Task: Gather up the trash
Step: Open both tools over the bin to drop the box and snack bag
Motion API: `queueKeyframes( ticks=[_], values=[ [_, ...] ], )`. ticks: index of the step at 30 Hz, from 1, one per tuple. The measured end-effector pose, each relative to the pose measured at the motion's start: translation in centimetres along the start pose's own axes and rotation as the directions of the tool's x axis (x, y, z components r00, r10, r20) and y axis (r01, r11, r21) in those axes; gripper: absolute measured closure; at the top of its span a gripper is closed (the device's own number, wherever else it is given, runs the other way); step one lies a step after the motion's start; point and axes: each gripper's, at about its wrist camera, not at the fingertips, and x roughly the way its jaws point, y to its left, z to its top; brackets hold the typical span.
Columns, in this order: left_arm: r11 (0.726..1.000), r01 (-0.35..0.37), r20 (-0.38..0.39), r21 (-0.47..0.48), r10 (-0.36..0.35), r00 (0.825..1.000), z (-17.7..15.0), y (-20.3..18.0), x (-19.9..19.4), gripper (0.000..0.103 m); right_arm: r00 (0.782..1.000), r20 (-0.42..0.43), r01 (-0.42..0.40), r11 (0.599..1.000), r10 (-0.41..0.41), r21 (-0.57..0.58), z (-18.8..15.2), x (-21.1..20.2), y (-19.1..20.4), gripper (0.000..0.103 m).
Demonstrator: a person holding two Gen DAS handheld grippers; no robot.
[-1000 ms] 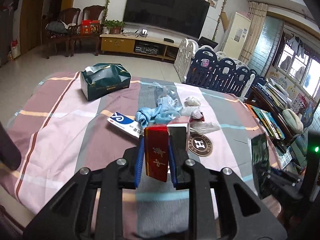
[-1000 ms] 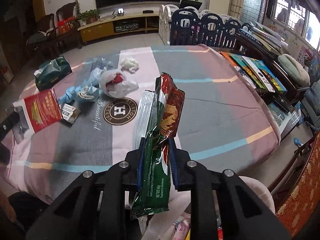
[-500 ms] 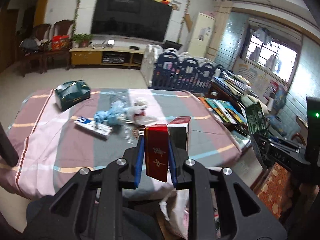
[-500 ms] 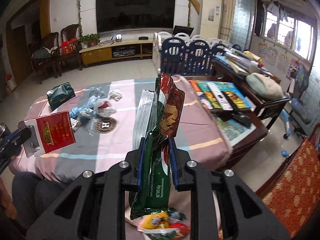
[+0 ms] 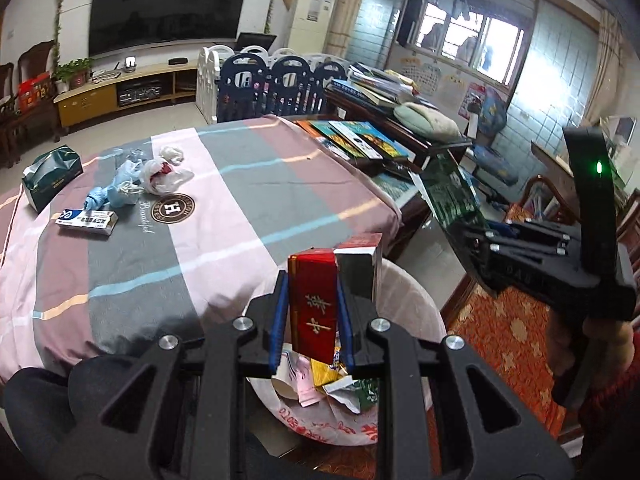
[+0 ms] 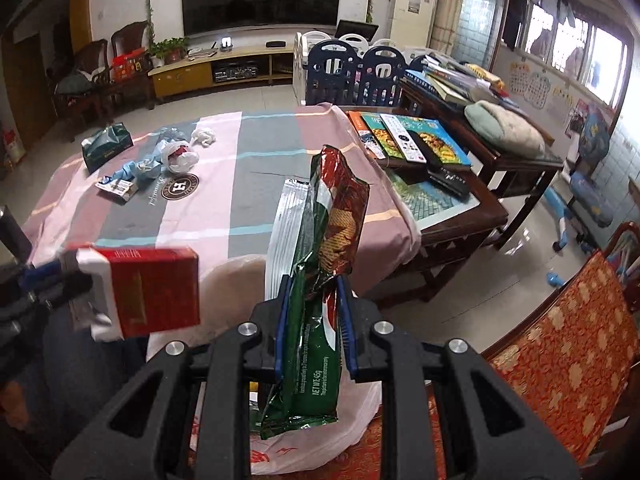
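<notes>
My left gripper (image 5: 312, 322) is shut on a red cigarette box (image 5: 313, 304) and holds it above an open trash bag (image 5: 404, 300) with wrappers inside. The box also shows in the right wrist view (image 6: 154, 292). My right gripper (image 6: 314, 328) is shut on a green and red snack wrapper (image 6: 320, 280), also above the white bag (image 6: 360, 412). More trash lies on the striped table (image 5: 240, 200): a blue-white box (image 5: 86, 220), a blue mask bundle (image 5: 112, 194), a white plastic bag (image 5: 162, 174) and crumpled paper (image 5: 174, 154).
A green tissue pack (image 5: 50, 176) sits at the table's far left. A dark wooden side table (image 6: 460, 184) with books and remotes stands to the right. A red patterned chair (image 6: 560, 344) is at the near right. A navy playpen fence (image 5: 272, 84) stands behind the table.
Both grippers have pulled back from the table and swung right, still holding the red box and the snack wrapper. They now hang over the trash bag at the table's near edge.
</notes>
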Motion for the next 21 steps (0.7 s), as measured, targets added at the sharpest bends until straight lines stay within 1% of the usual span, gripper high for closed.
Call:
queueKeyframes(
  ticks=[6,10,12,13,14,18,20,21],
  values=[
    [1.000,0.011,-0.076,0.004,-0.011,0.997,-1.3,-0.3,2.1,0.080,1.000,-0.004,-0.008,1.000,0.008,0.008,0.1,0.3,-0.1,0.080],
    [1.000,0.013,-0.121,0.007,-0.012,0.993,-2.1,-0.5,3.2,0.079,0.998,-0.054,-0.019,1.000,0.021,0.021,-0.4,1.3,-0.2,0.080],
    [1.000,0.018,-0.128,-0.006,-0.019,0.992,-2.3,-0.3,3.4,0.072,0.997,-0.074,-0.023,0.999,0.025,0.030,-0.6,1.7,-0.3,0.078],
    [1.000,0.020,-0.125,-0.016,-0.022,0.992,-2.3,-0.2,3.4,0.058,0.996,-0.082,-0.028,0.999,0.031,0.037,-0.8,1.8,-0.3,0.075],
    [0.999,0.022,-0.118,-0.024,-0.024,0.993,-2.3,-0.1,3.2,0.050,0.995,-0.089,-0.033,0.998,0.037,0.049,-0.9,1.9,-0.4,0.075],
    [0.998,0.024,-0.097,-0.052,-0.029,0.995,-2.0,0.3,2.9,0.042,0.992,-0.101,-0.063,0.995,0.071,0.078,-1.0,2.1,-0.6,0.071],
    [0.997,0.021,-0.100,-0.070,-0.028,0.995,-2.0,0.7,2.9,0.041,0.992,-0.103,-0.066,0.994,0.075,0.084,-1.0,2.1,-0.5,0.063],
    [0.997,0.021,-0.102,-0.077,-0.028,0.994,-2.0,0.8,2.9,0.041,0.991,-0.103,-0.071,0.994,0.080,0.088,-1.0,2.1,-0.5,0.061]
  ],
)
